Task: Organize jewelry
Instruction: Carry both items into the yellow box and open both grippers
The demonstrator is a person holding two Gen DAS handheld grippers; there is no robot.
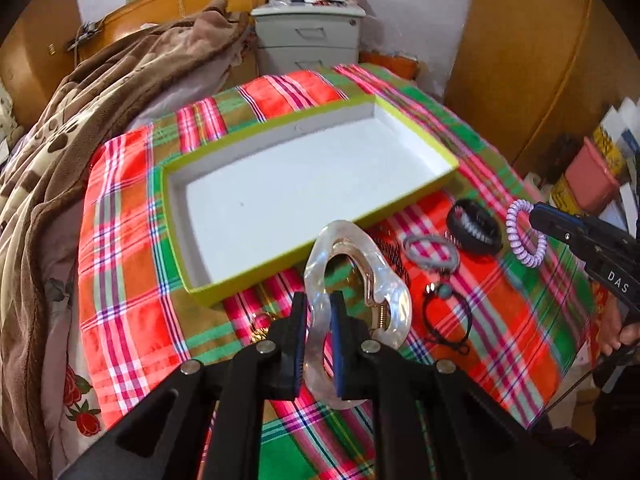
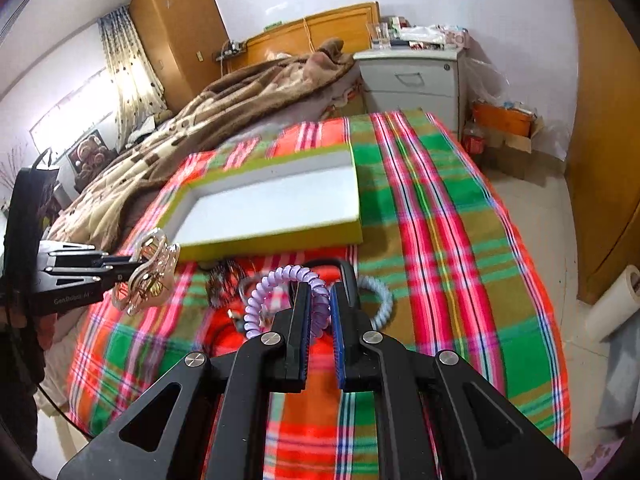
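Note:
My left gripper (image 1: 319,302) is shut on a clear hair claw clip (image 1: 356,288) and holds it above the plaid cloth, just in front of the green box (image 1: 176,216) with an empty white inside. It also shows in the right wrist view (image 2: 150,276). My right gripper (image 2: 320,292) is shut on a purple spiral hair tie (image 2: 276,288), lifted over the cloth; it shows in the left wrist view (image 1: 524,236). On the cloth lie a black claw clip (image 1: 474,226), a grey hair tie (image 1: 430,252), a black beaded hair tie (image 1: 448,316) and a pale blue spiral tie (image 2: 380,300).
The plaid cloth (image 1: 132,240) covers the bed end. A brown blanket (image 1: 100,92) is heaped at the left. A grey drawer cabinet (image 1: 308,36) stands behind. Boxes and books (image 1: 600,168) crowd the right side. A paper roll (image 2: 616,300) lies on the floor.

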